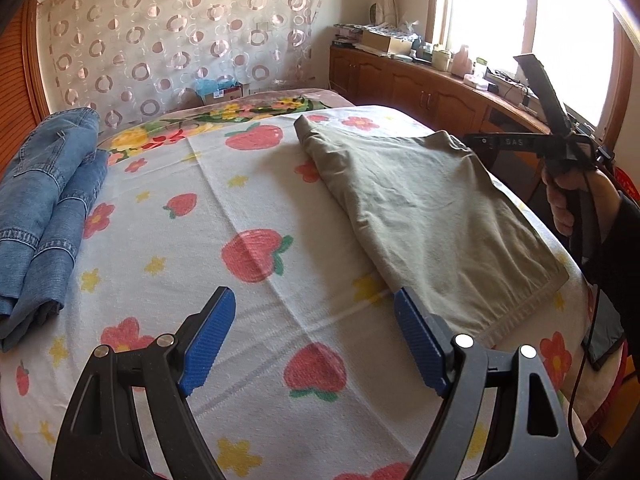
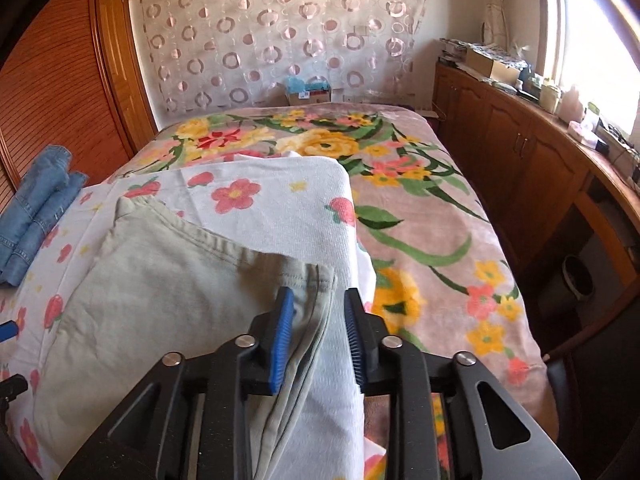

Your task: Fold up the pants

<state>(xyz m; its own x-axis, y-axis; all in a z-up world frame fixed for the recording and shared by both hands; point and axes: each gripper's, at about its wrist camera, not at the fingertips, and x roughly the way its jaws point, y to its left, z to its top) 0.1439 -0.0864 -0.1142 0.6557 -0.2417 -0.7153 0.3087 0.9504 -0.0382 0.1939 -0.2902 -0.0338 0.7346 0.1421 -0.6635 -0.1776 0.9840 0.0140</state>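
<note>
Bed edges: the strawberry-print sheet [image 1: 248,216] covers the near part of the bed; in the right wrist view its right border is folded back over the floral blanket [image 2: 432,216], which runs on to the far wall.
Open room: a wide bare stretch of sheet lies between the blue jeans [image 1: 44,208] at the left edge and the khaki pants [image 1: 424,216] toward the right edge.
Pants: one khaki pair, folded flat on the sheet, its hemmed end toward the near right corner of the bed.
Jeans: one blue pile, well apart from the khaki pair; whether it is one garment or more cannot be told.
Left gripper [image 1: 316,340]: jaws spread wide and holding nothing, above bare sheet, the right pad just beside the khaki hem.
Right gripper [image 2: 320,340]: jaws partly apart around the pants' corner and the sheet's edge; whether the pads press the cloth cannot be told.
Counts: two grippers, two lots of clothing, one bed.
Hidden: the pants' underside and lower layers; the wooden cabinet [image 2: 520,152] top is cluttered, its items too small to name.
</note>
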